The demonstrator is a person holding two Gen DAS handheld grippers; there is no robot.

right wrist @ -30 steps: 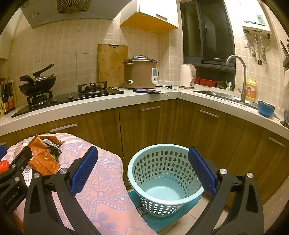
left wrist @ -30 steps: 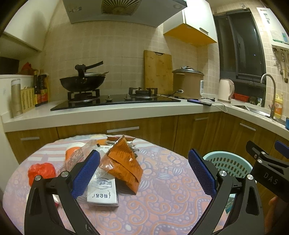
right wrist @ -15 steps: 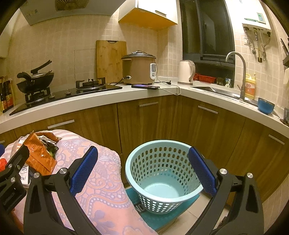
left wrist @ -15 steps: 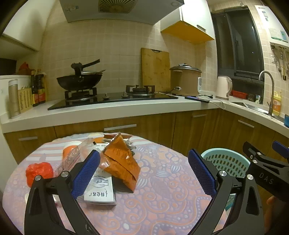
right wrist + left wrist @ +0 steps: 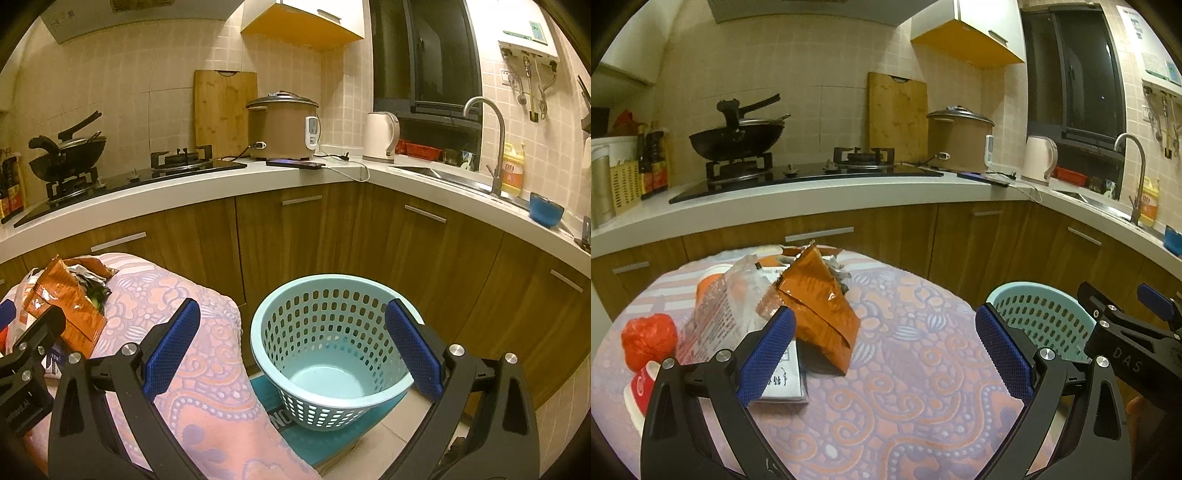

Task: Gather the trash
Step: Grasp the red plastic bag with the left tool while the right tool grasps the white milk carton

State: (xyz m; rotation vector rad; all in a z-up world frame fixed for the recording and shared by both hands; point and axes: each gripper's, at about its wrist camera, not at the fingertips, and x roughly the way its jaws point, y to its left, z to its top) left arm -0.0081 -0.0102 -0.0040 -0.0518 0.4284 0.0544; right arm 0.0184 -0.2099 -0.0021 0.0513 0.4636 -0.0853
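Both claws are spread wide and hold nothing. The left gripper hangs above the near edge of the tabletop; the orange wrapper lies toward its left side among other trash. The right gripper faces the basket on the floor past the table's right edge. Advance left, straddle the wrapper's raised fold, and close fully before lifting.

Your right gripper hangs wide open at lower centre, framing the pale blue basket on the floor, while the orange wrapper lies on the patterned table at left.
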